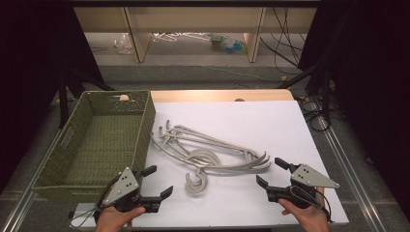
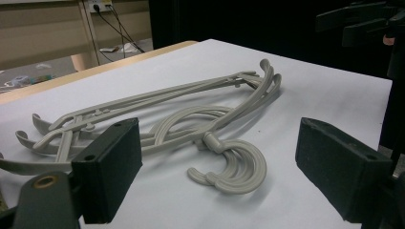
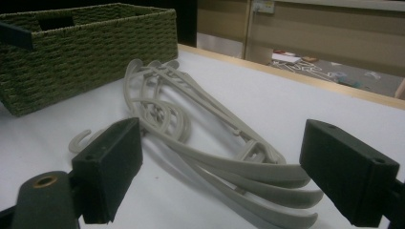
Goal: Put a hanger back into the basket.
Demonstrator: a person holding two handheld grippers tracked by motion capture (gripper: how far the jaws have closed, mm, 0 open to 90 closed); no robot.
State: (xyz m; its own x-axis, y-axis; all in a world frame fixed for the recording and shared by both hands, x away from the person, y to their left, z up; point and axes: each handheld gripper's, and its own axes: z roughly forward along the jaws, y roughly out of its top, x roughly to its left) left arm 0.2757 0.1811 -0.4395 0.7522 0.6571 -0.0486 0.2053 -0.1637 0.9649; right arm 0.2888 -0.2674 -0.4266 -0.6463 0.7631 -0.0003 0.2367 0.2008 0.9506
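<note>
A: What's in front of you?

B: The white tabletop (image 1: 270,125) takes up most of the high view. At its left edge stands a green woven basket (image 1: 101,140), its rim reaching toward the upper left of the frame.

A: And the hangers?

B: A bundle of grey hangers (image 1: 208,152) lies flat in the middle of the frame, just right of the basket, hooks curling toward the bottom. In the left claw view they spread between my jaws; in the right claw view the basket (image 3: 86,52) sits upper left behind them.

A: Your claws?

B: My left claw (image 1: 157,181) is lower left, my right claw (image 1: 273,172) lower right, the hangers between them. Both gape wide and grip nothing, neither touching the hangers.
</note>
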